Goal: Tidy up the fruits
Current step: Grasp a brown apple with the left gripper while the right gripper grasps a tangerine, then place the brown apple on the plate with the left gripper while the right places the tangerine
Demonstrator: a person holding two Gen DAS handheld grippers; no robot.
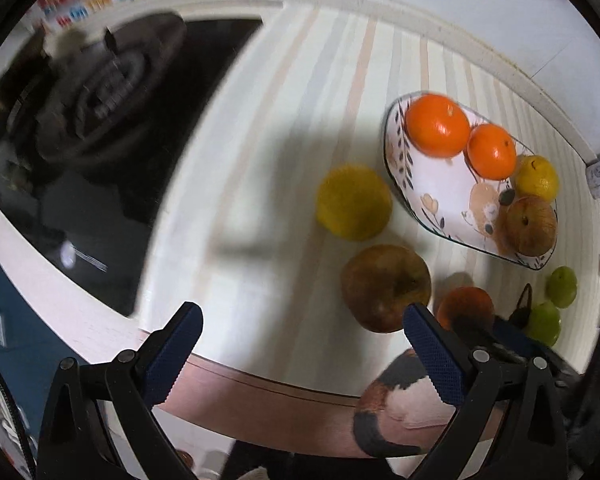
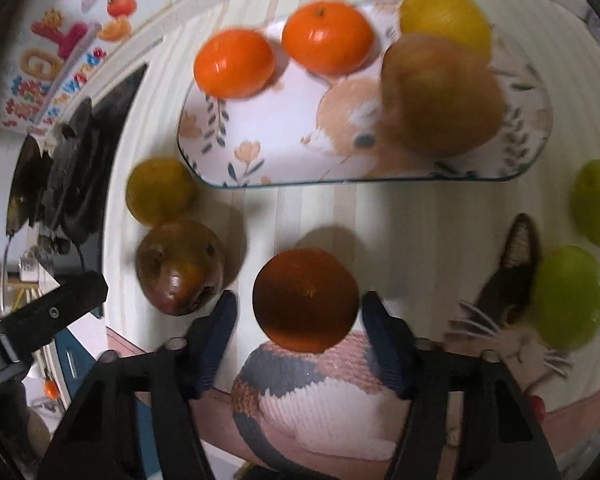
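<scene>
Right wrist view: the right gripper [image 2: 296,320] stands spread around a loose orange [image 2: 306,300], fingers clear of its sides, apparently lined up to carry it to the plate [image 2: 268,148] beyond. The left gripper [image 1: 300,340] gapes empty near a brown apple [image 1: 386,286]. Blur smears the farther fruit

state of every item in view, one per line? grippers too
Left gripper: open, empty.
Right gripper: open around the loose orange, not closed.
Plate: holds two oranges, a lemon, an apple.
Loose lemon: on table.
Loose apple: on table.
Two limes: on table.
</scene>
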